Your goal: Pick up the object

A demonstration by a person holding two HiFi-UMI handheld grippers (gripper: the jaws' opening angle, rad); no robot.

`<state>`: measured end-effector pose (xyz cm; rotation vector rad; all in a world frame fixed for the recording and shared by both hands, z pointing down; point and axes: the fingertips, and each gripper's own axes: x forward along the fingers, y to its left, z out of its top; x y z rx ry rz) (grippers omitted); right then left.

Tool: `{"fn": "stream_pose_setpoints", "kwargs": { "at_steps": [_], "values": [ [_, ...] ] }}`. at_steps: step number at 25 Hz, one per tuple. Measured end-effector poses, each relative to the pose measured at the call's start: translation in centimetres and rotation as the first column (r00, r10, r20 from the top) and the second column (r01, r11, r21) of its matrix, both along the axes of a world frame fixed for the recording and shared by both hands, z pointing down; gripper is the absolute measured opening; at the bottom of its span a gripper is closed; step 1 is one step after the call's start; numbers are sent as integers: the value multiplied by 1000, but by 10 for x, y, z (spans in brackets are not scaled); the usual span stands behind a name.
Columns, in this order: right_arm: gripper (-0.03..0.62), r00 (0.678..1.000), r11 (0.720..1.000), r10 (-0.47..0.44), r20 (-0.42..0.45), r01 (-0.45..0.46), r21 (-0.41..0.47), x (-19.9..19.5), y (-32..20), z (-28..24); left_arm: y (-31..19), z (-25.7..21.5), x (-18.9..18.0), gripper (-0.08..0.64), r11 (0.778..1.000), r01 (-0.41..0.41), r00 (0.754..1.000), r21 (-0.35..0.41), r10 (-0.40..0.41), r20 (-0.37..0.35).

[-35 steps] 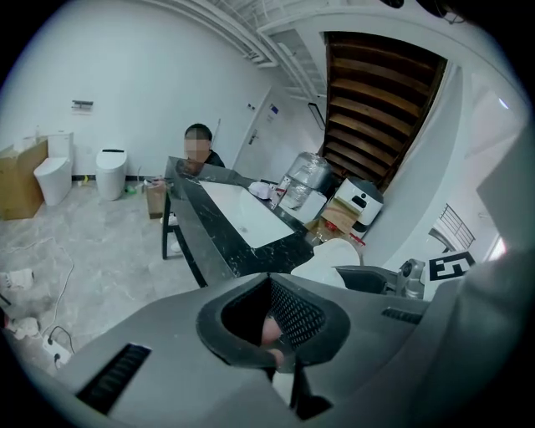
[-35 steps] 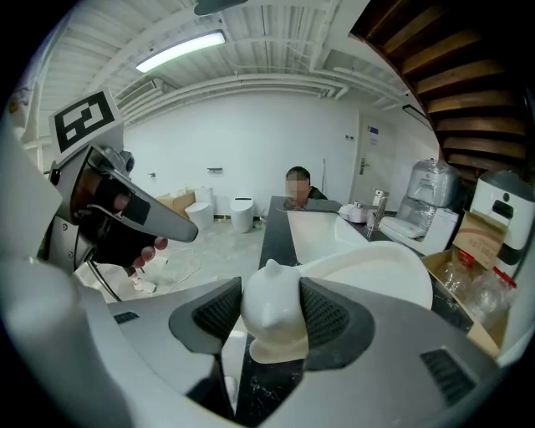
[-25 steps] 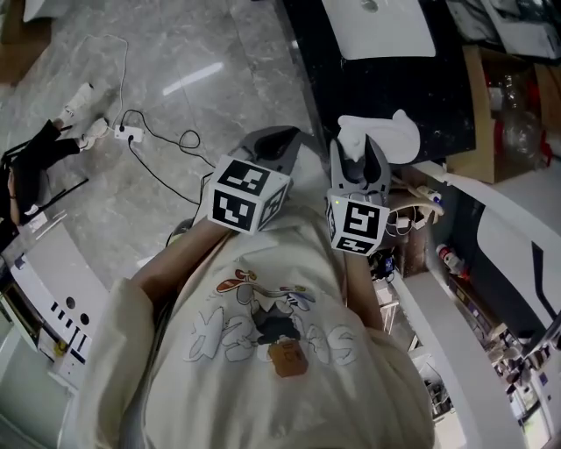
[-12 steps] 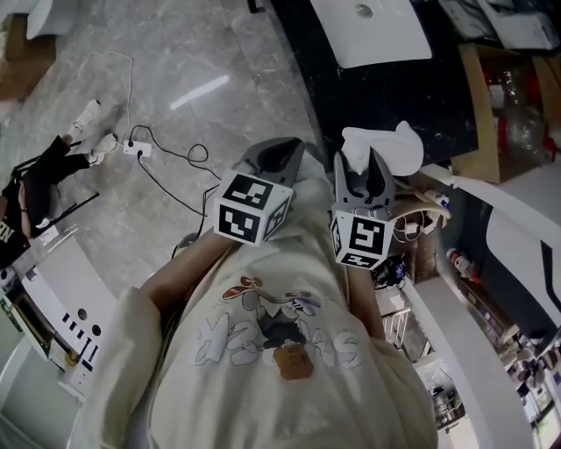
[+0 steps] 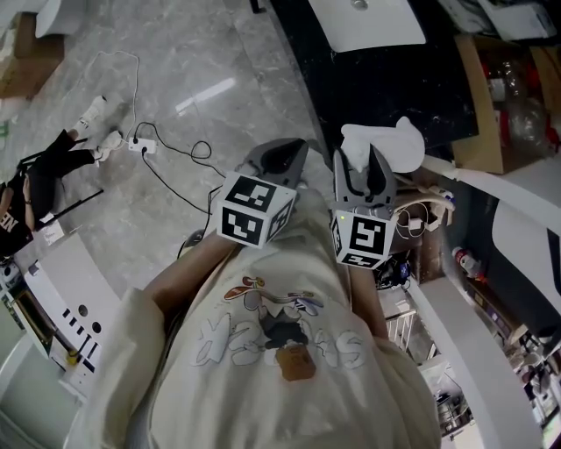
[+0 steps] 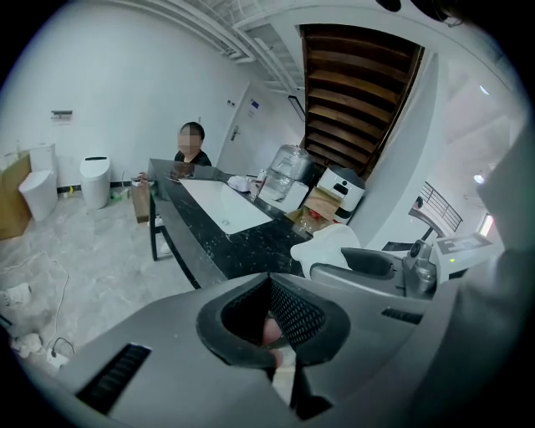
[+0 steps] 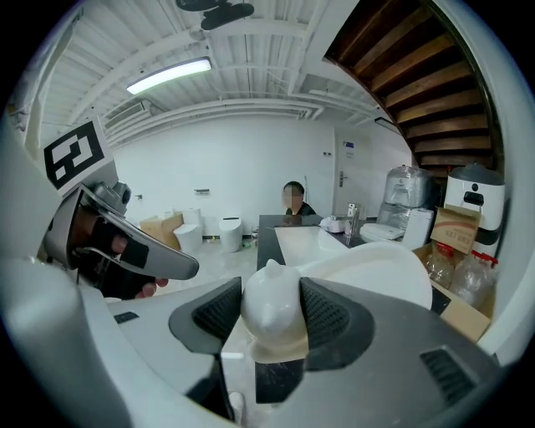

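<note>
Standing over a grey marble floor (image 5: pixel 175 79), with both grippers raised side by side in front of a cream printed shirt (image 5: pixel 272 342).

Right gripper (image 5: pixel 361 165): fingers clamped on the white object (image 5: pixel 384 143). A smooth, glossy piece, with a rounded nub pinched between the ribbed pads and a broader lobe spreading beyond them. Lifted clear, well above the floor, touching nothing but the fingers.

Left gripper (image 5: pixel 277 156): fingers drawn together, nothing between them, just beside the right one.

Ahead, a long black bench (image 5: pixel 386 79) with a white rectangular basin (image 5: pixel 372 22) set into its top. To the right of the bench, a cardboard box (image 5: pixel 500 96) with clear bottles inside.

Along the left gripper view:
- at the far end of that bench, a person (image 6: pixel 192 146) in dark clothes
- to the left, white toilets (image 6: pixel 94 180) against a white wall
- to the right, a large water bottle (image 6: pixel 288 171)
- overhead, the brown slatted underside of a staircase (image 6: pixel 359 84)

Along the right gripper view, a long ceiling lamp (image 7: pixel 171 75), lit, on a white ribbed ceiling.

On the floor to the left, a power strip (image 5: pixel 140 145) with black cable looping away. Beyond it, someone's dark-clad legs ending in white shoes (image 5: pixel 92 118).
</note>
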<state>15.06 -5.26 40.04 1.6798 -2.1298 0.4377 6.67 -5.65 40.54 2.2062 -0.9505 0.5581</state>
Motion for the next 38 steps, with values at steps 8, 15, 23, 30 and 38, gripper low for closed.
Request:
{"fn": "stream_pose_setpoints", "kwargs": {
  "at_steps": [8,15,23,30,38],
  "values": [
    [230,1000,999,9,14,-10,32,8,47,-10,50,-3,6,12,1000,-3,1000,5,2,14],
    [230,1000,999,1,21,-2,37,11,101,-16,96,-15,12,12,1000,9,1000,28,-9,14],
    [230,999,998,-18,27,17,58,19,144,-18,148,-15,21,14,999,27,999,39,-28,25],
    [230,999,997,-34,38,31,76,16,171,-19,174,-15,26,12,998,34,998,50,-36,44],
    [230,996,997,-16,88,8,82,9,191,-29,178,-27,24,12,996,23,997,84,-29,67]
  ]
}}
